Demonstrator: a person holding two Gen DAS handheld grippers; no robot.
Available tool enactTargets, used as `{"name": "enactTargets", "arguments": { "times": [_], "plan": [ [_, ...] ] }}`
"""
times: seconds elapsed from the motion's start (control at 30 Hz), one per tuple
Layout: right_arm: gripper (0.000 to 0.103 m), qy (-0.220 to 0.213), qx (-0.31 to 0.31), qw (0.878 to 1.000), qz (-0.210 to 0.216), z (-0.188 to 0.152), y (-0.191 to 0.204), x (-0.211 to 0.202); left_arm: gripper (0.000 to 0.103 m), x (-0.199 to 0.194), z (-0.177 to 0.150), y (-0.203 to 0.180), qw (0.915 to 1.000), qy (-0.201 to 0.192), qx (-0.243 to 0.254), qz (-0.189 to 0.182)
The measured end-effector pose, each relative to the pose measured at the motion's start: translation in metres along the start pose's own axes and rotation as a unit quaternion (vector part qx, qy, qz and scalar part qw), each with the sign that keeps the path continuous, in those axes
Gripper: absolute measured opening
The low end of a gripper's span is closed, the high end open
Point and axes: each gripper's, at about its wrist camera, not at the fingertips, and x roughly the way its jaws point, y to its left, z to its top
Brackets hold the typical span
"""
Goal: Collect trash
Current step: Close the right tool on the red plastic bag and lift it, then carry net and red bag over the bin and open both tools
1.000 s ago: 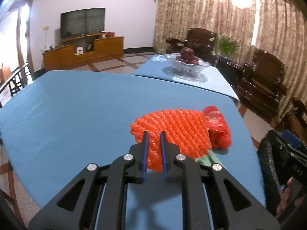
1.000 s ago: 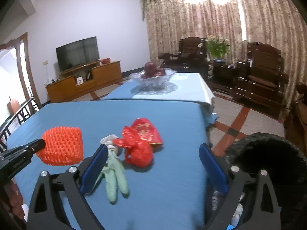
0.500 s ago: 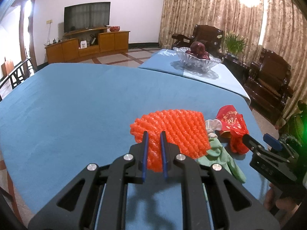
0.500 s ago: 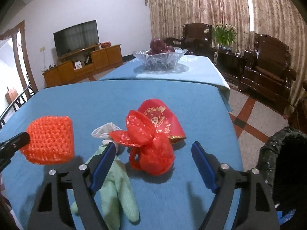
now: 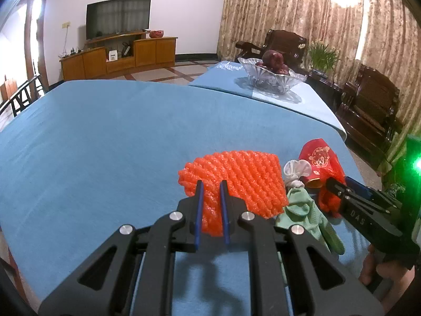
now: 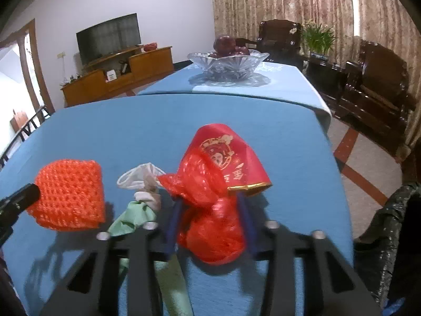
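An orange foam net (image 5: 236,179) lies on the blue tablecloth (image 5: 105,137), and my left gripper (image 5: 210,184) is shut on its near edge. To its right lie a green glove (image 6: 136,216), a crumpled white piece (image 6: 142,176), a red pouch with a gold emblem (image 6: 226,152) and a knotted red plastic bag (image 6: 210,226). My right gripper (image 6: 209,200) has the red bag between its blue pads. Its jaws are closing, and both pads touch the bag's sides. The left gripper's tip (image 6: 21,200) shows beside the net (image 6: 71,192) in the right wrist view.
A black trash bag (image 6: 389,223) hangs off the table's right edge. A glass bowl of red fruit (image 6: 229,63) stands on the farther table. Dark wooden armchairs (image 6: 376,84) line the right side, and a TV cabinet (image 5: 118,58) stands at the back wall.
My right gripper came forward and down over the red plastic bag, and its wide jaws narrowed onto it. The left gripper kept its hold on the orange net and sank slightly.
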Motion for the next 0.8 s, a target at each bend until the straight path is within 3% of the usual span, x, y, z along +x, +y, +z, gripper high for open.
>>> {"name": "enactTargets", "arguments": {
  "times": [0.13,0.5,0.8],
  "plan": [
    [0.016,-0.004,-0.003,1.0,0.016,0.0,-0.002,-0.007,0.011,-0.002,0.001,-0.003,1.0,-0.001,0.0,-0.002],
    [0.016,-0.043,0.009,0.998,0.039,0.008,-0.001,-0.062,0.011,-0.034,0.013,-0.014,0.9996,-0.026,0.009,-0.009],
    [0.016,-0.069,0.006,0.997,0.032,0.02,-0.007,-0.11,0.011,-0.061,0.016,-0.035,0.9987,-0.042,0.023,-0.021]
  ]
}}
